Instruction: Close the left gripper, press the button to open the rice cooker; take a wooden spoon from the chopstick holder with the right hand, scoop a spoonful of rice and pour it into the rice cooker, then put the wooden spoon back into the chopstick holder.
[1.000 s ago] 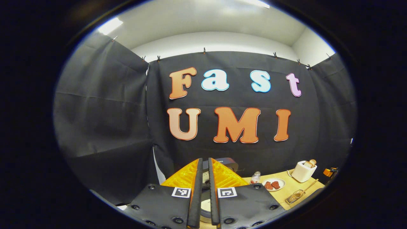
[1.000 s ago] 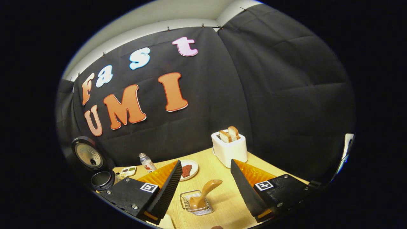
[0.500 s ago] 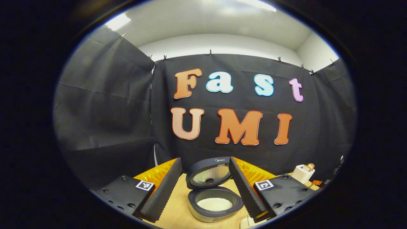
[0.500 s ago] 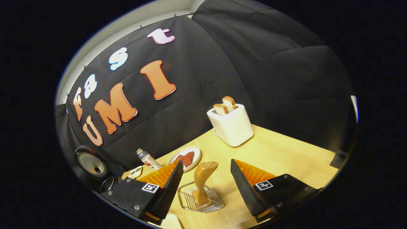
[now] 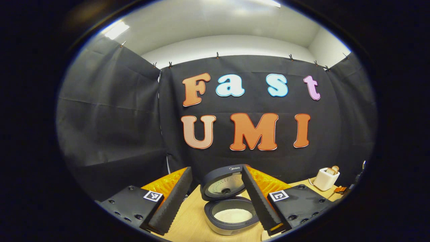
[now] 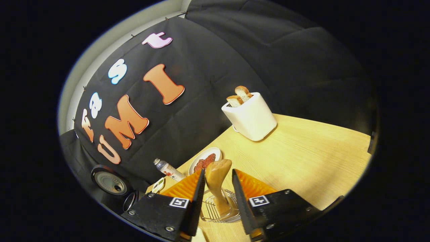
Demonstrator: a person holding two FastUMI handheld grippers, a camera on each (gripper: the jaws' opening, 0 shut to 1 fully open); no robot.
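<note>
Since half a second ago the left gripper [image 5: 215, 198] has barely shifted, its fingers apart and holding nothing above the rice cooker [image 5: 230, 205], which stands on the surface with its lid up and white rice showing in the pot. Meanwhile, in the right gripper view, the right gripper [image 6: 216, 196] has narrowed around the wooden spoon [image 6: 216, 181] standing in the wire chopstick holder [image 6: 221, 211] (contact not certain); the spoon looks stiff, light and smooth, best pinched on its thick handle.

White toaster [image 6: 251, 116], pale wood-grain table [image 6: 302, 151]
</note>
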